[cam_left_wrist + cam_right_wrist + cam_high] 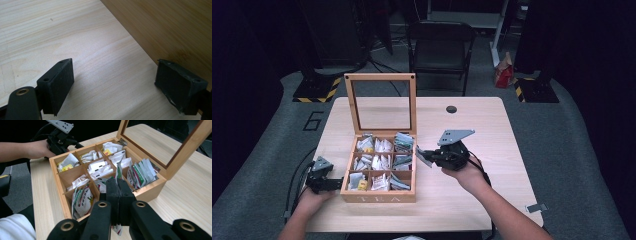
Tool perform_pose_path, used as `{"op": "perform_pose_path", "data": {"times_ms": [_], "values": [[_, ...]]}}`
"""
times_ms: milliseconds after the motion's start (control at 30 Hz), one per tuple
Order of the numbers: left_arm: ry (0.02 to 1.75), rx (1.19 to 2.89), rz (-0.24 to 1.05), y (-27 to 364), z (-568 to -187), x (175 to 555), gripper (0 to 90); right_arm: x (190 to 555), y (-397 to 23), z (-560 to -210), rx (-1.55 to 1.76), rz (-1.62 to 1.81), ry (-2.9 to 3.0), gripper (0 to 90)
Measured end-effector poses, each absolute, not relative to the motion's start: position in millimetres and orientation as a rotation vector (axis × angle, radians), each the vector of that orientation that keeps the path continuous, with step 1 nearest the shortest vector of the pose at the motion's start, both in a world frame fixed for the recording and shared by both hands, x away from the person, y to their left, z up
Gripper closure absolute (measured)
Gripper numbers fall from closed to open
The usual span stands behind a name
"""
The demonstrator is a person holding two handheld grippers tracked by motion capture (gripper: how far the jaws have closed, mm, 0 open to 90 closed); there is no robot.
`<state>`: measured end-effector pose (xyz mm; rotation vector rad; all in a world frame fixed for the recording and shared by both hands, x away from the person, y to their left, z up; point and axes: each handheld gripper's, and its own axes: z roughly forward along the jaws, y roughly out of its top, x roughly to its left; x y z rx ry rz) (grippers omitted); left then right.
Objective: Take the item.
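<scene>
A wooden tea box (pixel 379 197) stands on the table's left half with its glass lid (pixel 380 102) upright. Its compartments hold several tea bag packets (pixel 377 162). My right gripper (pixel 428 156) hovers just right of the box, shut on a tea bag packet (pixel 422 158). In the right gripper view the closed jaws (pixel 119 182) pinch that thin packet (pixel 119 171) edge-on above the box's near compartments (pixel 82 200). My left gripper (pixel 332 184) rests at the box's left wall. In the left gripper view it (pixel 115 85) stands open over bare table, with the box wall (pixel 162 30) just beyond its right jaw.
The table (pixel 472 200) has bare room to the right of the box and a dark cable hole (pixel 451 109) near its far edge. A black chair (pixel 439 47) stands behind the table, and a red bag (pixel 503 75) lies on the floor.
</scene>
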<state>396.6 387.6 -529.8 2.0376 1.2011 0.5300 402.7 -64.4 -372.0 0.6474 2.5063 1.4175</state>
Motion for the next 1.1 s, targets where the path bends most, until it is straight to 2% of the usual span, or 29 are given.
{"op": "perform_pose_path", "data": {"times_ms": [1100], "values": [[1.201,2.038,0.531,388,-530,397,14.9,416,-127,-374,0.796,1.354,2.377,89.6]]}}
